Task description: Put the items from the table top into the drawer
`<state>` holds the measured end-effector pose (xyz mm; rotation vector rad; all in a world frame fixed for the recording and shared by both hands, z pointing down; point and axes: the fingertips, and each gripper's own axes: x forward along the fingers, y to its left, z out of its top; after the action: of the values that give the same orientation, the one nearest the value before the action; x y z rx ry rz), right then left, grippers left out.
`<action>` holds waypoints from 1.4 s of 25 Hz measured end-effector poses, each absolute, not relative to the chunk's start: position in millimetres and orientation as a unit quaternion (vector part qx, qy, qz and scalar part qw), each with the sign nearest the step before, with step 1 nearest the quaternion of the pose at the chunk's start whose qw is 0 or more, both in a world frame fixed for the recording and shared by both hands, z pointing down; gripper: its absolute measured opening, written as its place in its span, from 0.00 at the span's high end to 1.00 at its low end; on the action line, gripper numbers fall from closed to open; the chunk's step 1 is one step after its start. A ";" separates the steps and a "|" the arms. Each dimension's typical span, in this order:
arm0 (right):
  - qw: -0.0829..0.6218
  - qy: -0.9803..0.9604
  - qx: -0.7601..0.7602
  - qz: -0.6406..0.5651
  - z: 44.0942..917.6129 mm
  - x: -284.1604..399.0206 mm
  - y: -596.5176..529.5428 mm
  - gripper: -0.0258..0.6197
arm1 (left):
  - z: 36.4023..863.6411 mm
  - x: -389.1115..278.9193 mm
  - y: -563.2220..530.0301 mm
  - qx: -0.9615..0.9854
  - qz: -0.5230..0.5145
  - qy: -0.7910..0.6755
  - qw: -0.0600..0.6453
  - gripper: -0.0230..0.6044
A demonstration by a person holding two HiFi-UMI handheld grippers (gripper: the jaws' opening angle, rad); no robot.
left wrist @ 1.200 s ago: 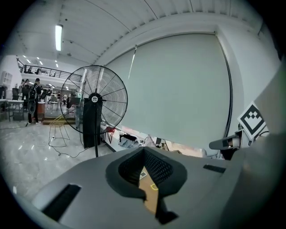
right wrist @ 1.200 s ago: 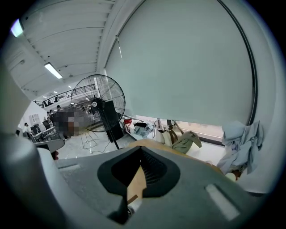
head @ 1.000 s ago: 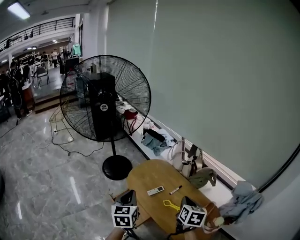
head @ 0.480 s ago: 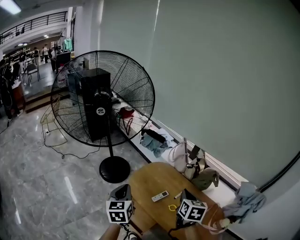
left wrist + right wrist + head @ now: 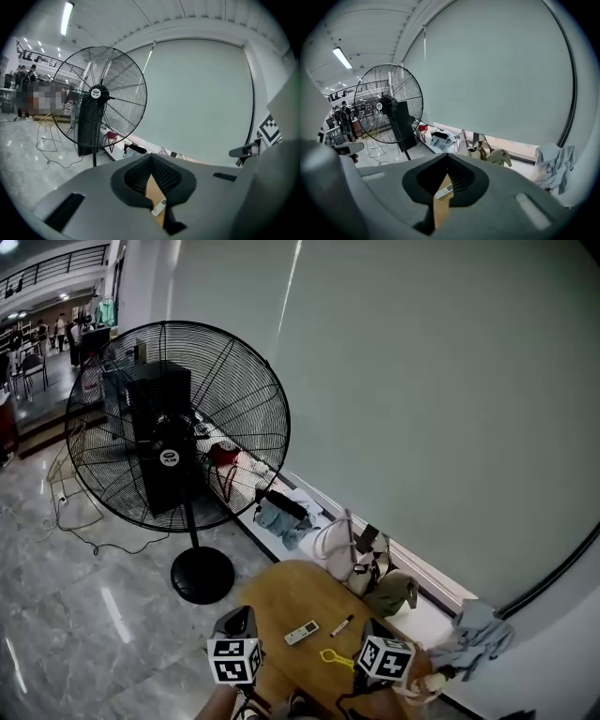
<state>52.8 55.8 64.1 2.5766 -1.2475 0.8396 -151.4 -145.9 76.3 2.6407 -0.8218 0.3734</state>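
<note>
A small oval wooden table (image 5: 298, 594) stands at the bottom of the head view. On it lie a white remote (image 5: 301, 633), a dark marker pen (image 5: 341, 625) and a yellow loop-shaped item (image 5: 336, 658). My left gripper (image 5: 236, 622) hovers at the table's left near edge. My right gripper (image 5: 373, 636) is over its near right part, close to the yellow item. In the left gripper view the left gripper (image 5: 151, 157) has its jaws together and empty, with the remote (image 5: 158, 206) below them. The right gripper (image 5: 448, 158) looks the same, jaws together above the remote (image 5: 443, 191). No drawer can be made out.
A large black pedestal fan (image 5: 178, 427) stands on the marble floor beyond the table, its round base (image 5: 202, 575) near the table's far left. Bags and clothes (image 5: 361, 563) lie along the ledge under the grey blind. A blue cloth (image 5: 478, 634) hangs at the right.
The head view has swung, so the fan sits further left and the table is further up in the picture. Both grippers shifted along with it. Their jaws stay as they were.
</note>
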 end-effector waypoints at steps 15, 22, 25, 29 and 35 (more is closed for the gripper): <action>0.069 -0.414 0.848 0.324 114.6 100.6 35.8 0.95 | 135.6 -88.9 -139.0 0.924 0.201 -0.266 0.187 0.97; 0.060 -0.387 0.843 0.368 176.2 125.6 47.0 0.95 | 192.2 -58.3 -130.8 0.915 0.258 -0.244 0.191 0.97; 0.060 -0.374 0.841 0.386 211.6 133.4 56.8 0.95 | 224.3 -43.2 -122.8 0.912 0.278 -0.230 0.194 0.97; 0.061 -0.364 0.837 0.404 267.7 136.1 69.2 0.95 | 270.8 -25.0 -107.4 0.913 0.298 -0.202 0.190 0.97; 0.041 -0.348 0.836 0.423 348.7 134.7 74.0 0.95 | 351.8 -12.4 -96.5 0.908 0.333 -0.182 0.178 0.97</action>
<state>134.7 74.0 348.7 2.5589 -1.0655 1.2966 -12.4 -96.5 351.8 2.5685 -0.5160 0.9411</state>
